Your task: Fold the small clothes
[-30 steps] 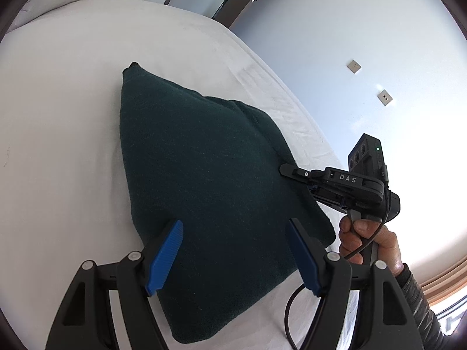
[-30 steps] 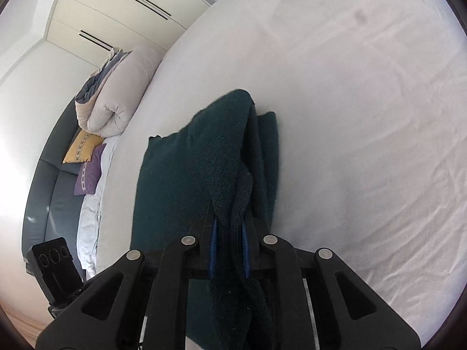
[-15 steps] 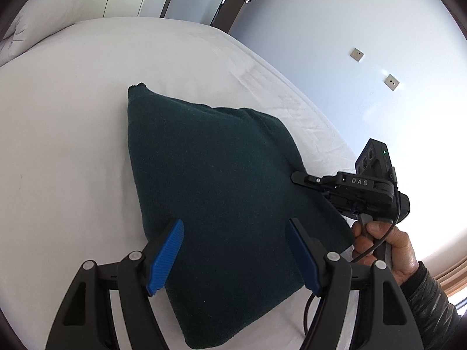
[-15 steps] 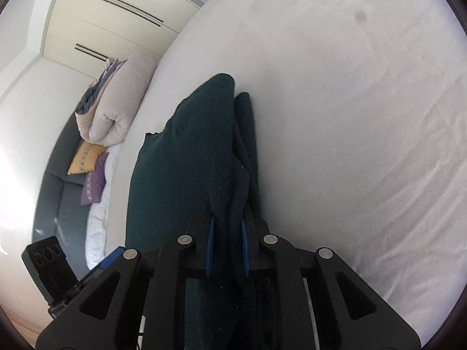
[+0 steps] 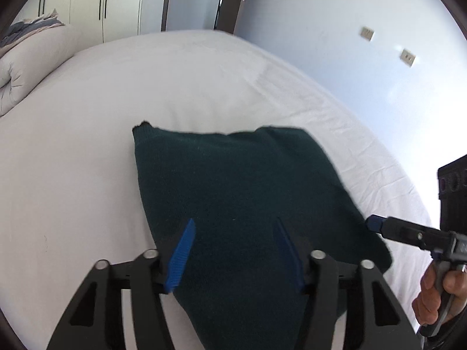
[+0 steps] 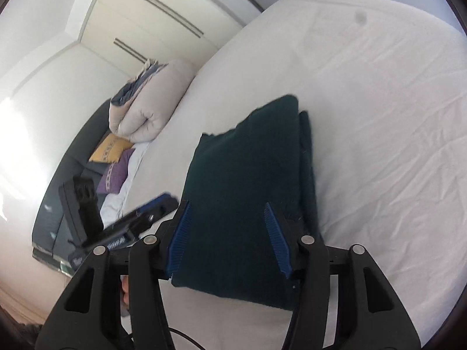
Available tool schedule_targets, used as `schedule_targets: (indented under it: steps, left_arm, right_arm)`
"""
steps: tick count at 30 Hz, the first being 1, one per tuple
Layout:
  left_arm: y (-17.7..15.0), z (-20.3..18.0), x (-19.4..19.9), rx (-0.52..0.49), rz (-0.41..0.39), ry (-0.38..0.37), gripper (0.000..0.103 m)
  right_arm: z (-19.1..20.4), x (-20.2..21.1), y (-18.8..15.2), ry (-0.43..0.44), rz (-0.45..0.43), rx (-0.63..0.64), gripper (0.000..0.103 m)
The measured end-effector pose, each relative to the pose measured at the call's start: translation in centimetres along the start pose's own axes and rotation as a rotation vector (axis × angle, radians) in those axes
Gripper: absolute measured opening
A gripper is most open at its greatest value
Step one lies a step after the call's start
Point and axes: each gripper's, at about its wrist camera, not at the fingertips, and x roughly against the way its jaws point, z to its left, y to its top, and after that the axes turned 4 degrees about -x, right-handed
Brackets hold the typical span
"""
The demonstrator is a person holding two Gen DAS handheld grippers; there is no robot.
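The right gripper has just let go of the dark green knitted cloth; its jaws are opening and hold nothing now. The left gripper is closing above the cloth, pinching nothing. The cloth lies folded, in the middle of the frame, on the white bed sheet. This fold looks done.

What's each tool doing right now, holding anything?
Left tool: jaws apart and closing, over the dark green garment, holding nothing.
Right tool: jaws opening, garment released, holding nothing.
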Motion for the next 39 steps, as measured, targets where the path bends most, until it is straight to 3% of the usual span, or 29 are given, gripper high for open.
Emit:
schedule_targets:
  steps: [2, 3, 4, 5, 6, 10, 12, 16, 18, 20, 24, 28, 32, 34, 37, 39]
  left_arm:
    - [-0.1, 0.7, -2.5, 0.018, 0.061, 0.028, 0.034]
    - [-0.2, 1.1, -2.9, 0.035, 0.057, 0.018, 0.034]
    - [-0.3, 1.3, -3.0, 0.048, 0.057, 0.012, 0.034]
    - [-0.4, 1.2, -3.3, 0.047, 0.058, 0.015, 0.034]
    - [-0.5, 0.9, -3.5, 0.033, 0.059, 0.028, 0.034]
    - [-0.7, 0.4, -3.9, 0.015, 0.063, 0.057, 0.034]
    - [-0.6, 0.4, -3.9, 0.012, 0.077, 0.058, 0.034]
    - [-1.1, -0.6, -3.8, -0.023, 0.074, 0.106, 0.035]
    - [-1.2, -0.9, -3.8, -0.026, 0.069, 0.117, 0.035]
    - [-1.3, -0.9, -3.8, -0.026, 0.072, 0.114, 0.034]
    - [-1.4, -0.7, -3.7, -0.026, 0.072, 0.107, 0.034]
    - [-0.8, -0.6, -1.7, -0.010, 0.061, 0.103, 0.031]
    - [-1.6, -1.3, 0.9, -0.049, -0.022, 0.205, 0.031]
    - [-3.2, -1.5, 0.5, -0.042, 0.005, 0.214, 0.031]
    - [-5.6, -3.7, -0.2, -0.144, -0.020, 0.312, 0.032]
    - [-6.0, -4.5, -0.7, -0.165, -0.017, 0.343, 0.034]
  right_arm:
    - [-0.8, -2.0, -0.7, -0.059, 0.049, -0.004, 0.043]
    - [-2.0, -2.9, -0.8, -0.089, 0.073, -0.038, 0.026]
    - [-3.3, -3.1, -1.1, -0.102, 0.079, -0.064, 0.019]
    - [-4.4, -3.4, -1.3, -0.106, 0.074, -0.089, 0.003]
    - [-5.2, -3.4, -1.4, -0.107, 0.068, -0.102, 0.000]
    - [-6.2, -3.6, -1.9, -0.086, 0.060, -0.128, 0.000]
    - [-4.7, -3.4, -1.9, -0.110, 0.048, -0.115, 0.005]
    - [-0.6, -2.1, -3.3, -0.090, 0.033, -0.029, 0.005]
    - [0.3, -2.6, -4.6, -0.099, 0.066, 0.002, 0.005]
    - [-0.6, -3.9, -6.1, -0.179, 0.129, 0.023, 0.005]
    - [-3.8, -3.6, -7.0, -0.069, 0.094, -0.099, 0.000]
    - [-2.1, -3.4, -6.7, -0.091, 0.088, -0.069, 0.005]
    - [0.6, -1.8, -5.1, -0.040, 0.016, -0.010, 0.005]
    - [0.5, -2.0, -4.7, -0.049, 0.020, -0.005, 0.005]
    - [-1.1, -4.1, -5.2, -0.132, 0.087, -0.030, 0.005]
    - [-3.7, -4.1, -5.8, -0.083, 0.081, -0.069, 0.004]
